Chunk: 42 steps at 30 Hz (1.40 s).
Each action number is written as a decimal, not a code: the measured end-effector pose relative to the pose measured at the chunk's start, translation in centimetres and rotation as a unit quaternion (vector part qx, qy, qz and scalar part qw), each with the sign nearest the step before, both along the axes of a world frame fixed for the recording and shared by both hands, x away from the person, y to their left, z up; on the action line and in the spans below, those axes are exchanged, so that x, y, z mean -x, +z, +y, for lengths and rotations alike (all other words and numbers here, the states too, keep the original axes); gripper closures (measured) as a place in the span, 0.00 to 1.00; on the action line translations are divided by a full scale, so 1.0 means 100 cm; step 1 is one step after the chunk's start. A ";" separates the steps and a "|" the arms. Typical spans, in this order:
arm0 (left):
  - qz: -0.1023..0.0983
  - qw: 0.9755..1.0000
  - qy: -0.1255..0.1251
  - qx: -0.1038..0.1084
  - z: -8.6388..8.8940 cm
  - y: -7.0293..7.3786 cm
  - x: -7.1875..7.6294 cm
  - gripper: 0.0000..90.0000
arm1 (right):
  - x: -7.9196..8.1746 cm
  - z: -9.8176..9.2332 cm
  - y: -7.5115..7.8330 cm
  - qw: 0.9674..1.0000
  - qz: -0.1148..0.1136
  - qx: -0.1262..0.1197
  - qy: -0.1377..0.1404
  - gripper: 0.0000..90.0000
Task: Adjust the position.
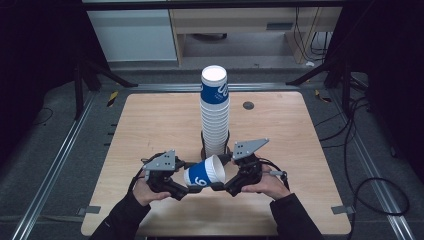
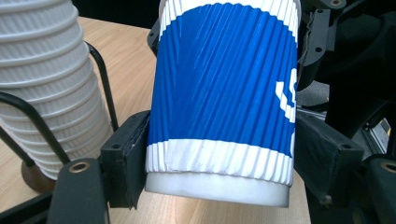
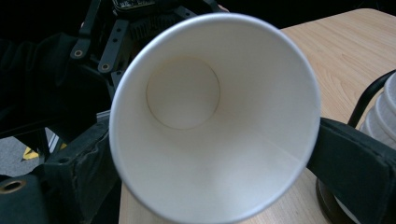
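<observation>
I hold one blue-and-white ribbed paper cup point(image 1: 204, 174) lying on its side above the near middle of the tabletop point(image 1: 150, 125), between my two tongs. My left tongs point(image 1: 186, 189) are clamped on the cup's base end: in the left gripper view both black pads press against the white band at the bottom of the cup point(image 2: 224, 98), one on each side. My right tongs point(image 1: 225, 186) stand at the cup's open mouth. In the right gripper view I look straight into the white inside of the cup point(image 3: 215, 116), and its rim sits between my two pads, touching or nearly touching them; I cannot tell for certain that they press on it.

In the high view the cup's mouth points toward the right edge of the tabletop and slightly toward the far edge, the base toward my left hand point(image 1: 142, 187). My right hand point(image 1: 267, 184) grips its tool just beside the cup.

Right behind the held cup, near the middle of the tabletop, a tall stack of cups point(image 1: 215, 112) stands upright in a black wire holder point(image 1: 204, 147); the topmost one shows a blue sleeve. A small dark round disc point(image 1: 248, 105) sits in the tabletop toward the far edge, right of the stack.
</observation>
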<state>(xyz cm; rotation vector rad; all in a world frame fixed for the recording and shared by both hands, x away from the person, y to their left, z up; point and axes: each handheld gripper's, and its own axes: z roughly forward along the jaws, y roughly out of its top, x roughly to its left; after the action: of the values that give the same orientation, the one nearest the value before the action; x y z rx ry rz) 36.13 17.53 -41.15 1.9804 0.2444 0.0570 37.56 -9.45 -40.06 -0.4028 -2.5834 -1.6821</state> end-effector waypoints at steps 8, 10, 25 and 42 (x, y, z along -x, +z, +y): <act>-0.002 1.000 -0.009 -0.004 -0.003 -0.001 0.001 0.28 | 0.000 0.003 -0.002 1.000 0.002 -0.004 0.013 0.14; -0.001 1.000 -0.010 -0.005 -0.003 -0.001 0.002 0.28 | 0.000 0.003 -0.003 1.000 0.002 -0.005 0.015 0.14; 0.007 1.000 -0.008 -0.007 -0.002 -0.002 0.000 0.27 | -0.002 0.001 -0.005 1.000 0.019 -0.008 0.017 0.17; 0.007 0.999 0.014 -0.029 0.004 -0.001 -0.003 0.16 | -0.005 -0.010 0.006 1.000 -0.010 0.010 -0.003 0.17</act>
<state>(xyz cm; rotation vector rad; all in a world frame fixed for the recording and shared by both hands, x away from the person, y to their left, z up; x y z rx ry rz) 36.41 17.97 -41.29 2.0351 0.2818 0.0688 38.02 -10.45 -39.42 -0.3967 -2.6167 -1.6717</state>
